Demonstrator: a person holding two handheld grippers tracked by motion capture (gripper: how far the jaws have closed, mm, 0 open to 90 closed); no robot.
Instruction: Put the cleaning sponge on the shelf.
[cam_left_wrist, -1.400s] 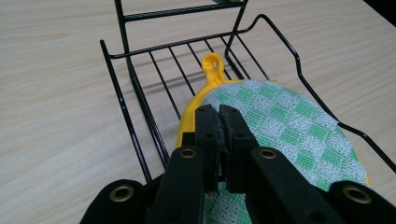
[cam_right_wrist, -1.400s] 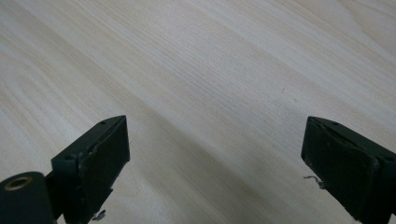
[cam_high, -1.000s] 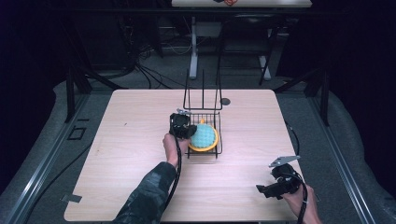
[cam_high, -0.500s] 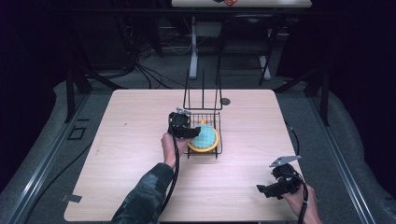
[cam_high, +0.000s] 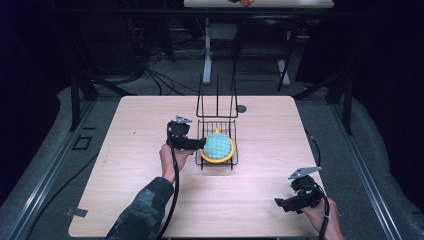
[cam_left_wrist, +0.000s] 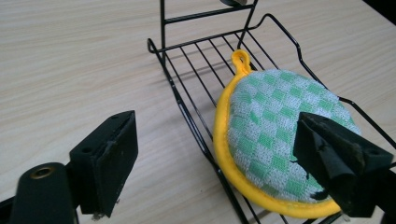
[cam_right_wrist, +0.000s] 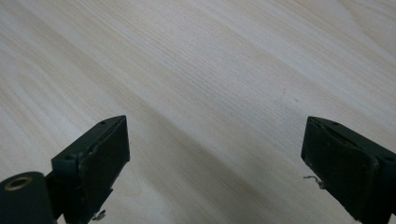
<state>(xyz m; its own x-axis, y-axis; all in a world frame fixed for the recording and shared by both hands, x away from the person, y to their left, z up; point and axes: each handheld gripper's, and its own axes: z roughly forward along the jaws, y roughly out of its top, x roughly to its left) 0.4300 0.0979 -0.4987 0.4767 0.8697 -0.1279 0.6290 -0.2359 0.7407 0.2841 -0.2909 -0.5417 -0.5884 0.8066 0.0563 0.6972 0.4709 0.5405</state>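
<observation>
Where the high view looks down on the surface, a black wire rack stands a little beyond the middle, nearer the far edge than the near one, with its tall back frame on the far side. A round potholder, green-checked with a yellow rim, lies in the rack's low basket. The left gripper sits just beside the rack's left side, its tip at the basket's edge, held by a hand whose sleeve comes up from the near edge. The right gripper rests close to the near right corner, well apart from the rack, pointing left along the near edge.

In the left gripper view, the jaws stand wide apart and have just been opening. The potholder lies flat on the wires of the rack, its yellow loop pointing toward the back frame. The right-hand jaw overlaps the potholder's near edge in the picture, while the left-hand jaw hangs over bare wood outside the basket; neither presses on the cloth.

In the right gripper view, the jaws are spread wide with nothing between them, above bare pale wood of the surface.
</observation>
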